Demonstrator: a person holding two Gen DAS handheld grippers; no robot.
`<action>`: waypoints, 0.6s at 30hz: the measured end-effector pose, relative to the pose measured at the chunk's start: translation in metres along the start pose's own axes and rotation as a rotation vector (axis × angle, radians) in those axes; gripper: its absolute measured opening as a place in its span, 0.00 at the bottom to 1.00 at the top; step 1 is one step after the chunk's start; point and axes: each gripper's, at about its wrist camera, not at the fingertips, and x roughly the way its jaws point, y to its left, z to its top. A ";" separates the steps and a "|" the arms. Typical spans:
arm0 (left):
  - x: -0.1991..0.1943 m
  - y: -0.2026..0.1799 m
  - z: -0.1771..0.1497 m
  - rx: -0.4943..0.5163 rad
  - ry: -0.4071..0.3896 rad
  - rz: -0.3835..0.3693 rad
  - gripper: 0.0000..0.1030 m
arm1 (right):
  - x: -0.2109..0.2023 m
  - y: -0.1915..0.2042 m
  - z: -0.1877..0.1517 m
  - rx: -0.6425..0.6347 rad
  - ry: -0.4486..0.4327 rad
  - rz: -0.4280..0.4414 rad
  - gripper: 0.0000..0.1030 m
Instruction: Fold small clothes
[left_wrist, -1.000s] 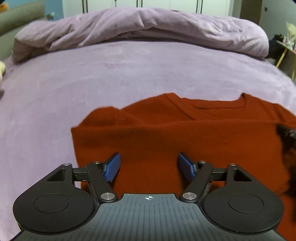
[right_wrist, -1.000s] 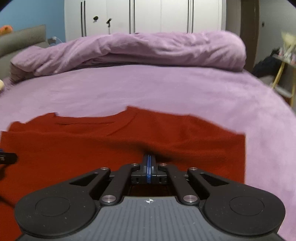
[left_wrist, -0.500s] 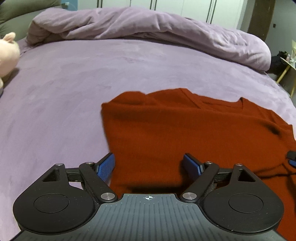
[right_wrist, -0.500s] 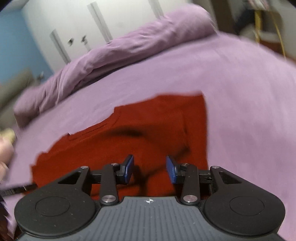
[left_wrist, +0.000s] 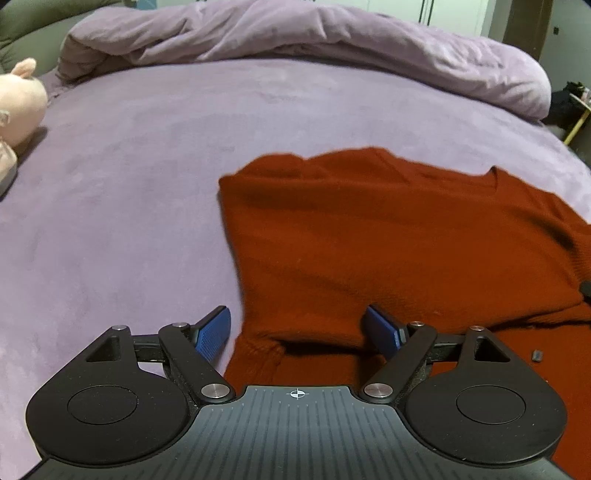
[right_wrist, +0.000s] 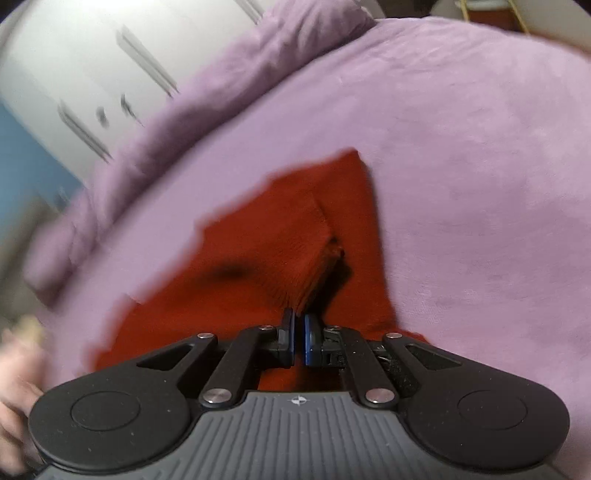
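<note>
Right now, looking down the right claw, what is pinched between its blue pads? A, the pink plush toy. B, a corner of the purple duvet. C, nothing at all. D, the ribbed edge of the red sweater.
D: the right claw is shut on a ribbed edge of the red sweater, which rises from the purple bed cover to the pads.

Two matching black handheld grippers

Each gripper, left (left_wrist: 298, 334) and right (right_wrist: 299, 338), is built from matte black linkage arms joined by silver screws, with blue ribbed pads (left_wrist: 212, 334), round discs at 4 and 8 o'clock, and a ridged grey housing marked by a white crosshair.
</note>
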 end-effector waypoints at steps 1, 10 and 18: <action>0.001 0.002 -0.001 -0.008 0.001 -0.003 0.86 | -0.001 0.006 -0.003 -0.070 -0.013 -0.019 0.02; -0.039 0.019 -0.021 0.053 0.058 -0.053 0.81 | -0.021 0.036 -0.019 -0.308 -0.037 -0.162 0.08; -0.123 0.054 -0.115 0.008 0.137 -0.167 0.81 | -0.162 -0.030 -0.099 -0.224 0.047 -0.138 0.29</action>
